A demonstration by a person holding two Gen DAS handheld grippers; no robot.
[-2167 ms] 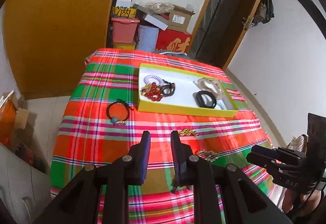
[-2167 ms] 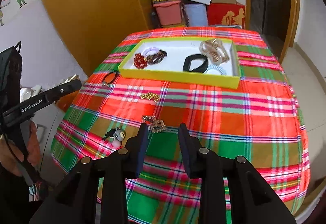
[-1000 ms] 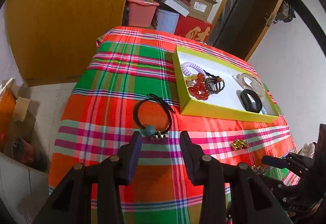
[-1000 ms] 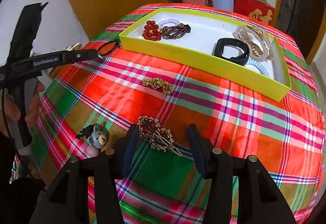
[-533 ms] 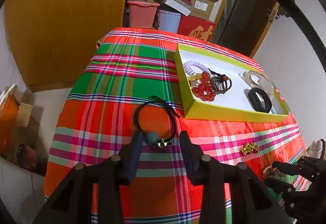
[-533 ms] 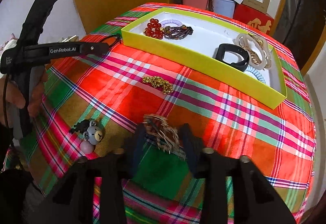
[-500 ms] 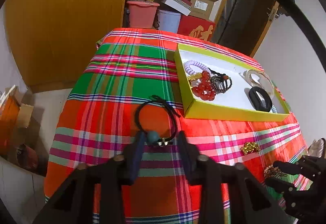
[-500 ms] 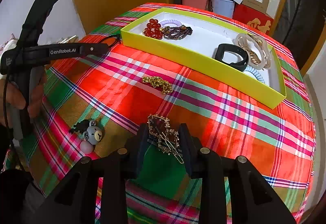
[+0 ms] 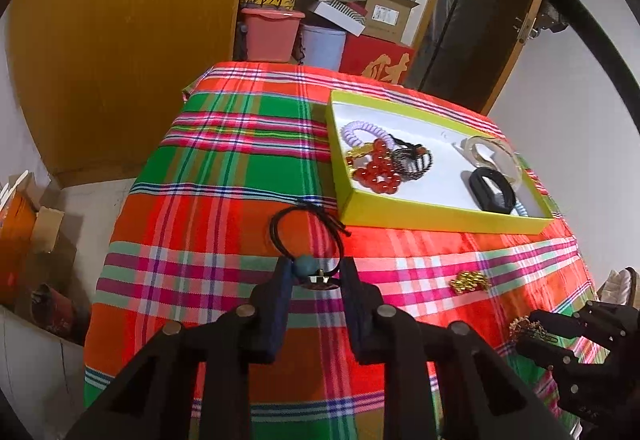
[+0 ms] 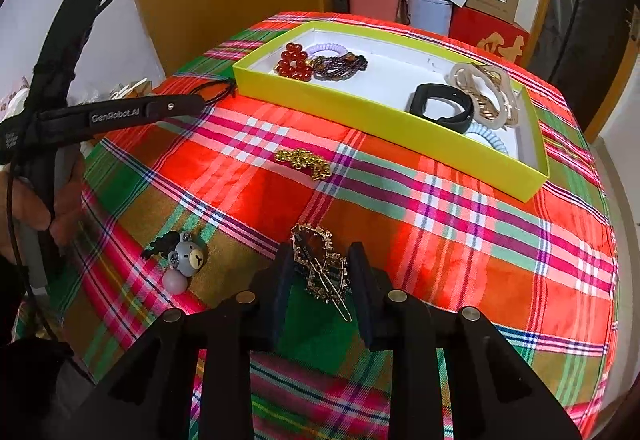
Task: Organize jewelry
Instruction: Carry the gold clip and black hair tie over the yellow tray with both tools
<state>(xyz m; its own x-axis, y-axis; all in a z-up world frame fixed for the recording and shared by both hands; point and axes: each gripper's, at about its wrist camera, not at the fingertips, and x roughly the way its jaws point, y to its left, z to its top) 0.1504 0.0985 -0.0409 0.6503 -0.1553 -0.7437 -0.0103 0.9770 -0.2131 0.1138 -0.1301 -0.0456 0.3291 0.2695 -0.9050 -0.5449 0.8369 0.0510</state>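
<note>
Straddling two pieces at once, you have the left hand-held gripper (image 9: pixel 314 274) set narrowly around the bead of the black cord bracelet (image 9: pixel 307 236), and the right hand-held gripper (image 10: pixel 318 268) set narrowly around the gold hair clip (image 10: pixel 320 266); whether either pair of fingers is actually pressing its piece I cannot tell; both pieces lie on the plaid-covered desk (image 10: pixel 460 232), short of the yellow box (image 10: pixel 384 108); your risk, I judge, is that the thin cord slips free if you catch only the bead, or that the clip's long pin snags the cloth as you lift; count four loose pieces outside the box: one bracelet, one clip, one gold chain (image 10: pixel 304 159), one bear hair tie (image 10: pixel 184 260); inside the box I make out about seven pieces, though some overlap.
</note>
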